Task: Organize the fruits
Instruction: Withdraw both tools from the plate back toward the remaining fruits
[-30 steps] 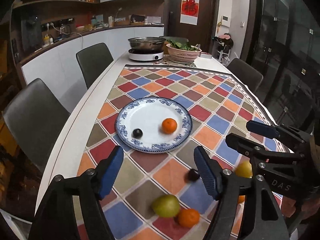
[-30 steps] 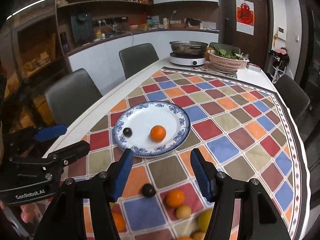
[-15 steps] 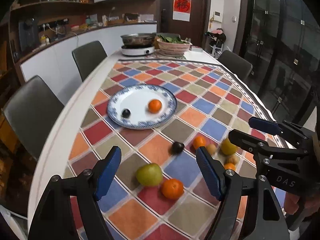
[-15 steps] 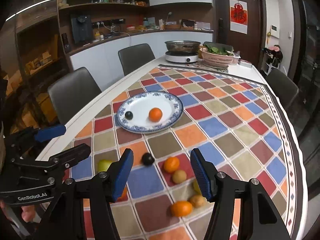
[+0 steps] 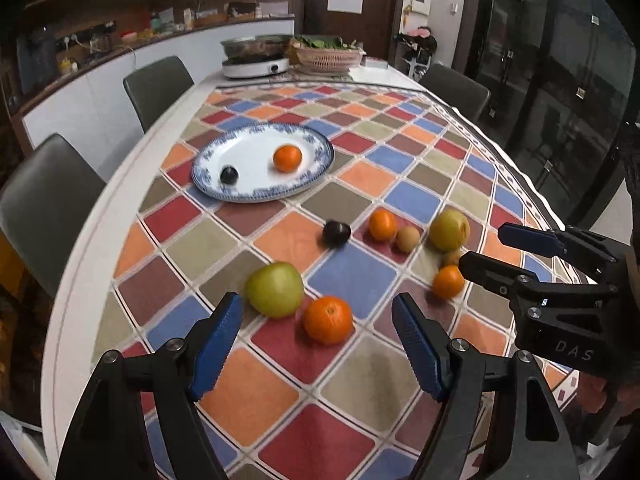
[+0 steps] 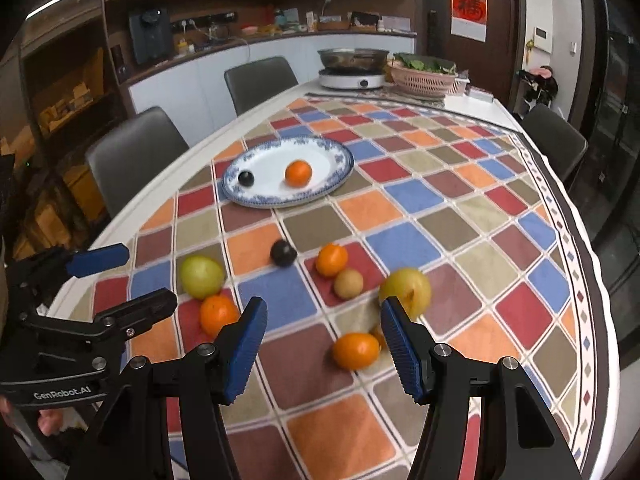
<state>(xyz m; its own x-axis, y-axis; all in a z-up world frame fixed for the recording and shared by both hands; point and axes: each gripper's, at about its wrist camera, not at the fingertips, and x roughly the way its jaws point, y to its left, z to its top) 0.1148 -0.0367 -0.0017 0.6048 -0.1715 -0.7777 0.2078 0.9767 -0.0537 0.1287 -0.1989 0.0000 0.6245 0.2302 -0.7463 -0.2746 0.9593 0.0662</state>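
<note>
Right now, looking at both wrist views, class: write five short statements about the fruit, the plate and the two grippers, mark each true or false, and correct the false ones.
1. The blue-rimmed plate holds an orange and a small dark plum. True.
2. The left gripper is shut on an orange. False: its jaws stand open and hold nothing.
3. The green apple lies on the checked tablecloth, not on the plate. True.
4. The right gripper is open and empty. True.
5. All the fruit is on the plate. False: several pieces, including a larger dark plum and a yellow-green pear, lie on the cloth.
</note>
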